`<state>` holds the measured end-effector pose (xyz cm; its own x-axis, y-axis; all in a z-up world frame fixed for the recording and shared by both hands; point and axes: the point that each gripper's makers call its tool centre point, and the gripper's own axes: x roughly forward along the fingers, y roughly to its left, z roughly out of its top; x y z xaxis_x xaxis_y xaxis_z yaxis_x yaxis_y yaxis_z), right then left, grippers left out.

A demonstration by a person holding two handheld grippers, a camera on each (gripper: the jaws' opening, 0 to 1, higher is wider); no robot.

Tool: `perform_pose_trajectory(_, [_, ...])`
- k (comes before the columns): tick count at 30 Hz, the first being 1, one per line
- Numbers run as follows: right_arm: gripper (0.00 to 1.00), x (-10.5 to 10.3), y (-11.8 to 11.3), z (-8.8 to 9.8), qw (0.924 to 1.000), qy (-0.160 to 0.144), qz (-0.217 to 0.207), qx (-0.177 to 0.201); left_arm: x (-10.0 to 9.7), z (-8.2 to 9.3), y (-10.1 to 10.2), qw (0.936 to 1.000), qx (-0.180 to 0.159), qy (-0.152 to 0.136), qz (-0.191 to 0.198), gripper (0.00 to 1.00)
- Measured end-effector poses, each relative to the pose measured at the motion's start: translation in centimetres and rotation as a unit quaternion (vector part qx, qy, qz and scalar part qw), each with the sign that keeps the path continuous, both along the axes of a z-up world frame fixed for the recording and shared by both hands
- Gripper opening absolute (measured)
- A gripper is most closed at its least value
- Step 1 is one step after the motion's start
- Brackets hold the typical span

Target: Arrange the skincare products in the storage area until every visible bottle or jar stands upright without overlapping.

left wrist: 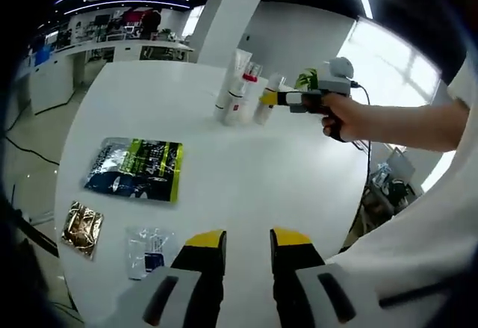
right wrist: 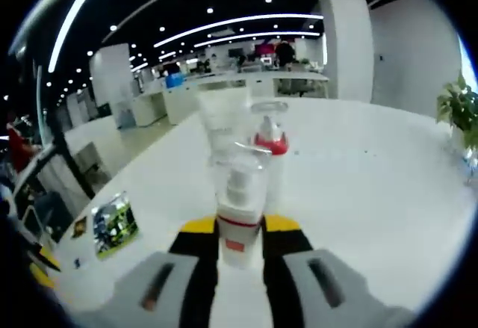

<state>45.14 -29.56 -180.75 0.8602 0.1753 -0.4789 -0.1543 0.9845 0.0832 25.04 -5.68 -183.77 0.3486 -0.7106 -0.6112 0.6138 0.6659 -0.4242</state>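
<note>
Right gripper (right wrist: 239,231) pinching clear-capped bottle (right wrist: 239,201) upright at far side of round white table (left wrist: 246,164), beside white tube (left wrist: 234,74) and red-collared bottle (right wrist: 270,145). Left gripper (left wrist: 248,242) low over near edge, jaws spread, holding nothing. 3 flat sachets (left wrist: 134,169) at left.

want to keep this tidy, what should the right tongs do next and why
Probably open and back straight off: the right tongs clasp a clear-capped bottle that looks upright on the table, beside the red-collared bottle and the tube.
</note>
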Motion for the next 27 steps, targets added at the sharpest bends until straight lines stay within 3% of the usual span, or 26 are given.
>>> perform_pose_trajectory(15, [0.19, 3.3, -0.5, -1.9, 0.9989, -0.007, 0.004, -0.046, 0.7, 0.0, 3.1, 0.9996, 0.012, 0.007, 0.025, 0.24])
perform_pose_trajectory(22, [0.19, 3.8, -0.7, -3.1, 0.9985, -0.001, 0.001, -0.054, 0.7, -0.2, 3.4, 0.9992, 0.012, 0.016, 0.034, 0.24])
perform_pose_trajectory(27, [0.19, 4.1, -0.8, -3.4, 0.9986, -0.017, -0.004, -0.05, 0.9, -0.1, 3.5, 0.9991, 0.014, 0.016, 0.036, 0.24])
